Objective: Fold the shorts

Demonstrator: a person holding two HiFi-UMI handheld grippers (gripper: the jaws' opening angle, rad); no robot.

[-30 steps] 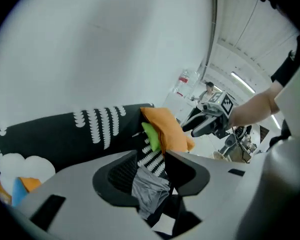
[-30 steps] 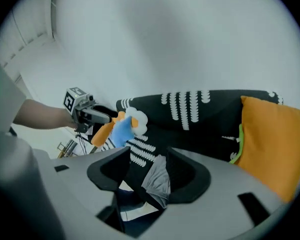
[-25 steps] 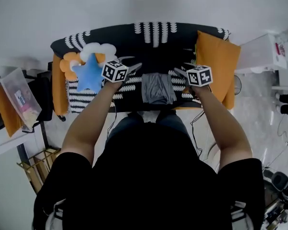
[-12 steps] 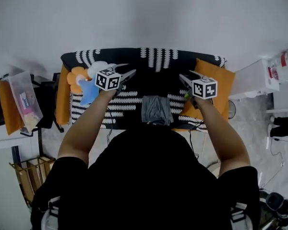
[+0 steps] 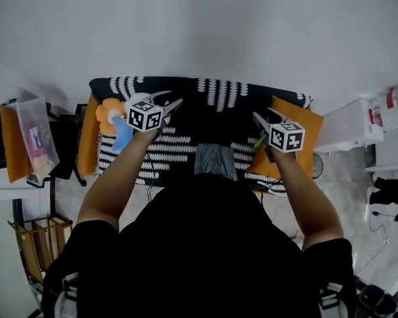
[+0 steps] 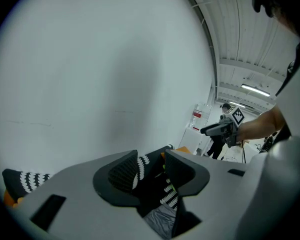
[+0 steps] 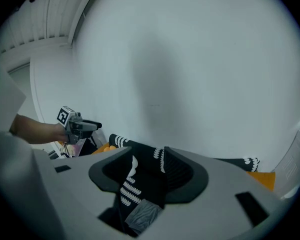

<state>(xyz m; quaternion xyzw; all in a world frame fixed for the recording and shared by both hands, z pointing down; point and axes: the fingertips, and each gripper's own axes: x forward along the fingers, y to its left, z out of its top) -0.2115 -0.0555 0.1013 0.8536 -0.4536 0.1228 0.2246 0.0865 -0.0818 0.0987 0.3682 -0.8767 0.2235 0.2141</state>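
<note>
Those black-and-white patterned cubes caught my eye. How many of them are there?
2. One cube sits on the left gripper, at the head view's left. The other cube sits on the right gripper, near the orange cushion. None looks hidden.

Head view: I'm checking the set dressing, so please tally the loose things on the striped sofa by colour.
Orange: 3, the right cushion, the left cushion, the flower cushion
Blue: 1, the star cushion
Grey: 1, the shorts
Total: 5
</note>
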